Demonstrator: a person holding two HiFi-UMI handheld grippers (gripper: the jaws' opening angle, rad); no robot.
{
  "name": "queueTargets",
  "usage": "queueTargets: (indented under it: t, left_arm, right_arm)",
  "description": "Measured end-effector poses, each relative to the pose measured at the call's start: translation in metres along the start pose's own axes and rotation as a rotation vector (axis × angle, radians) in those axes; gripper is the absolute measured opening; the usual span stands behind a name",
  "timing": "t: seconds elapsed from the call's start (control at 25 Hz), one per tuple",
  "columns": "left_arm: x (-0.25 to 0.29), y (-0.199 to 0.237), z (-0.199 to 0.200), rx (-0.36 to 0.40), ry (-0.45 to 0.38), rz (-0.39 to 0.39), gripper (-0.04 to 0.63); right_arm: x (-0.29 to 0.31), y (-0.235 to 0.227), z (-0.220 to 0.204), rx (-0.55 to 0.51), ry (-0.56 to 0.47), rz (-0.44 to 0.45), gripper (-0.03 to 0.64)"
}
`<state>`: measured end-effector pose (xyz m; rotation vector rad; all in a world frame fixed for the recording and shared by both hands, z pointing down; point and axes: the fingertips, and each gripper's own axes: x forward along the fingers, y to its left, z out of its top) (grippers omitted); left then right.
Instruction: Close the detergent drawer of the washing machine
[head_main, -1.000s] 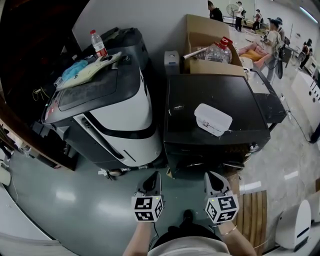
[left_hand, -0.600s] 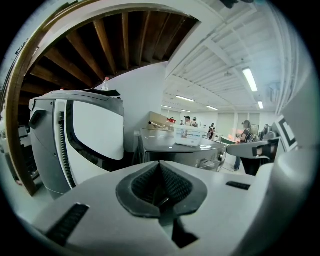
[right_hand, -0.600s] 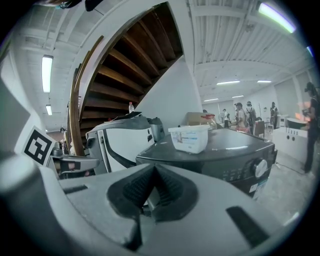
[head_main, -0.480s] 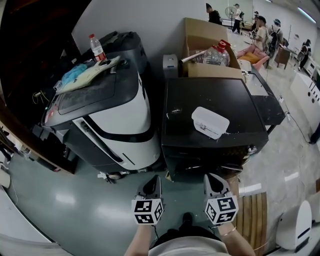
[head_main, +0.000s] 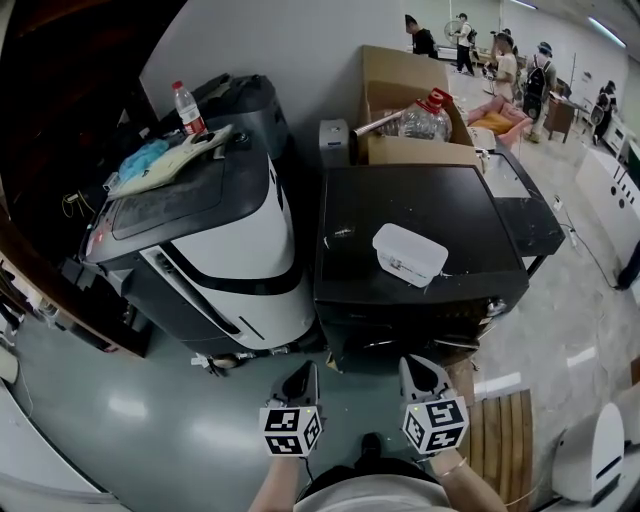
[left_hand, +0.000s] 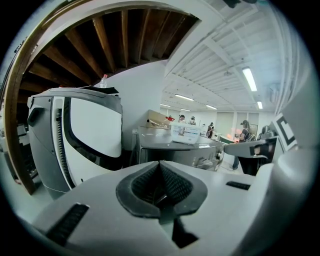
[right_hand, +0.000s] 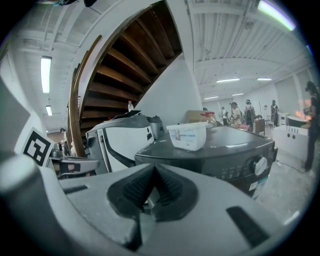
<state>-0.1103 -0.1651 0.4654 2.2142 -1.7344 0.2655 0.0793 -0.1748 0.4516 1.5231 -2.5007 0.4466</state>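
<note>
The black front-loading washing machine (head_main: 420, 215) stands in the middle of the head view, seen from above. Its front panel (head_main: 415, 322) is steeply foreshortened, and I cannot make out the detergent drawer there. In the right gripper view the panel shows a white dial (right_hand: 258, 165). My left gripper (head_main: 302, 373) and right gripper (head_main: 418, 366) hover side by side just in front of the machine, a short way off it. Both are shut and empty: the pads meet in the left gripper view (left_hand: 160, 182) and in the right gripper view (right_hand: 150, 187).
A white plastic box (head_main: 408, 252) lies on the black machine's lid. A white and black top-loading machine (head_main: 215, 235) stands at its left with cloths and a water bottle (head_main: 185, 108) on top. A cardboard box (head_main: 405, 105) sits behind. A wooden slat mat (head_main: 505, 435) lies at the right. People stand far back.
The head view has drifted, so the machines sit a little further left and up. Both grippers stay shut, side by side in front of the black machine.
</note>
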Motion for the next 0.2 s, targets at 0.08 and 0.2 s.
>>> queueTargets:
  t: [0.08, 0.2]
  left_arm:
    - [0.0007, -0.0006, 0.0003, -0.001, -0.001, 0.004, -0.005]
    - [0.0010, -0.0025, 0.0017, -0.001, -0.001, 0.008, -0.005]
  right_arm:
    - [0.0011, -0.0003, 0.0002, -0.010, 0.002, 0.005, 0.002]
    - [0.0022, -0.0001, 0.0015, -0.026, 0.005, 0.014, 0.002]
